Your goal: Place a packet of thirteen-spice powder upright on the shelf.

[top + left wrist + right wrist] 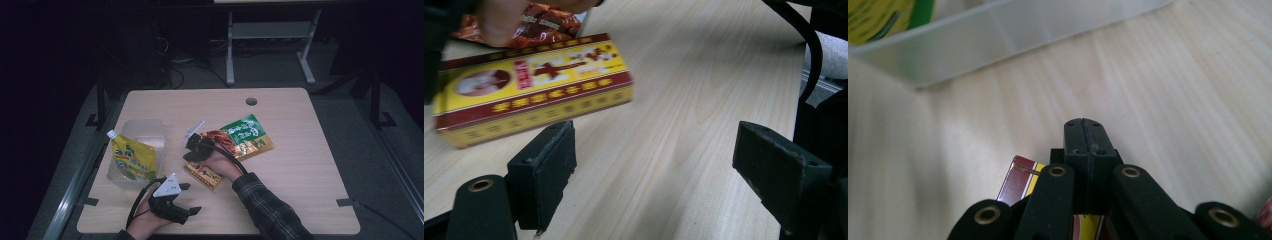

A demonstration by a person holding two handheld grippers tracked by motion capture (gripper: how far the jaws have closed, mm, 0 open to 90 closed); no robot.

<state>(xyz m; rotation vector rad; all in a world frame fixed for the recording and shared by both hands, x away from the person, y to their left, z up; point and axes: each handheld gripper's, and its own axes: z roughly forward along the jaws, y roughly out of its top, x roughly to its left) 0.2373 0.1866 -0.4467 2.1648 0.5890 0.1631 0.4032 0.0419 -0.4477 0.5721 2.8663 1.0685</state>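
high view: a wooden table [300, 165] carries a clear plastic tub [150, 131] at about nine o'clock, with a yellow spouted pouch [131, 159] lying in it and hanging over its near edge. near the centre lie two snack packets, one red [216, 138] and one green [246, 131], and at their six o'clock a yellow-and-maroon box [203, 175]. the right gripper [192, 156] hangs over the box's nine o'clock end, its hand resting beside the box. the left gripper [192, 198] sits near the table's six o'clock edge, jaws spread wide, nothing between them.

left gripper view: the two black pads [549, 165] stand far apart over bare wood. the box [531, 85] lies at eleven o'clock, flat, label up, well short of the jaws. its printed face is legible here as a portrait and red characters, which the high view blurs.

right gripper view: the jaws are pressed fully together, pad against pad, gripping nothing. a corner of the box [1020, 182] peeks out under them at seven o'clock, and the tub wall [998, 42] runs across at twelve o'clock.

judgement: the work looks like loading items into the tub, with the box next in line. the right tongs are closed above it, so they must open before they can straddle the box; alternatively, closed, they could nudge it toward the tub.
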